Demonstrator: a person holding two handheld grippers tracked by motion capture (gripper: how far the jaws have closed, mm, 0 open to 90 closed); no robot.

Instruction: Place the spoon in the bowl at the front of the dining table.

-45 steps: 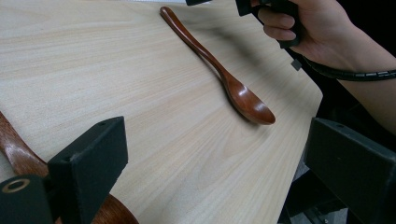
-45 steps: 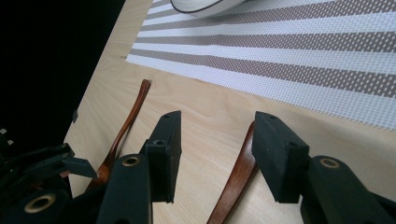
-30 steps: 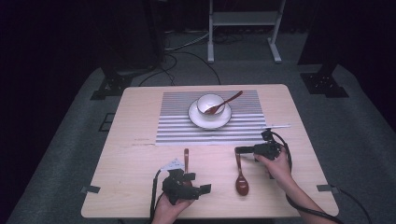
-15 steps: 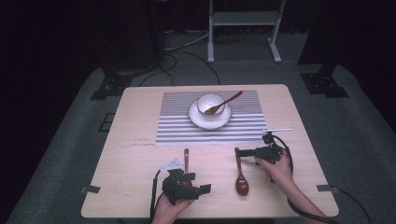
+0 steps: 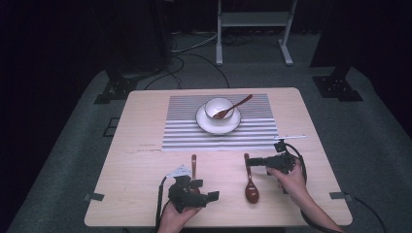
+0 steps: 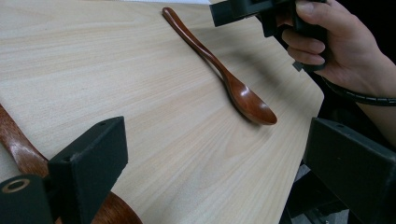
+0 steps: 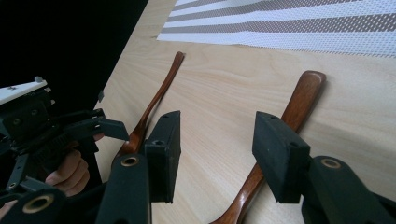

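One spoon (image 5: 231,107) is already resting in the bowl (image 5: 218,108), which sits on its saucer (image 5: 218,124) on the striped placemat (image 5: 184,133), so that part of the setting looks done. Two more wooden spoons lie flat on the bare worktop (image 5: 141,165) nearer the person, and those appear to be what's left to deal with.

Over to the right gripper (image 5: 250,162): it's down low by the handle of the right-hand spoon (image 5: 250,180). In the right gripper view its jaws stand spread with a clear gap, and that spoon's handle (image 7: 285,126) runs up just beside the right-hand jaw, passing under it rather than between the two. Nothing pinched here; whether a pad brushes the wood is hard to say from this angle.

The left gripper (image 5: 206,195) sits at the near edge, jaws wide apart as well, holding nothing. The left-hand spoon (image 5: 193,167) lies right by it; in the left gripper view its dark wood (image 6: 18,149) shows beside and below the left jaw, outside the gap.

So, by my reading: one spoon placed, two to go, and the right gripper looks to be lining up on a handle with no grasp made yet.
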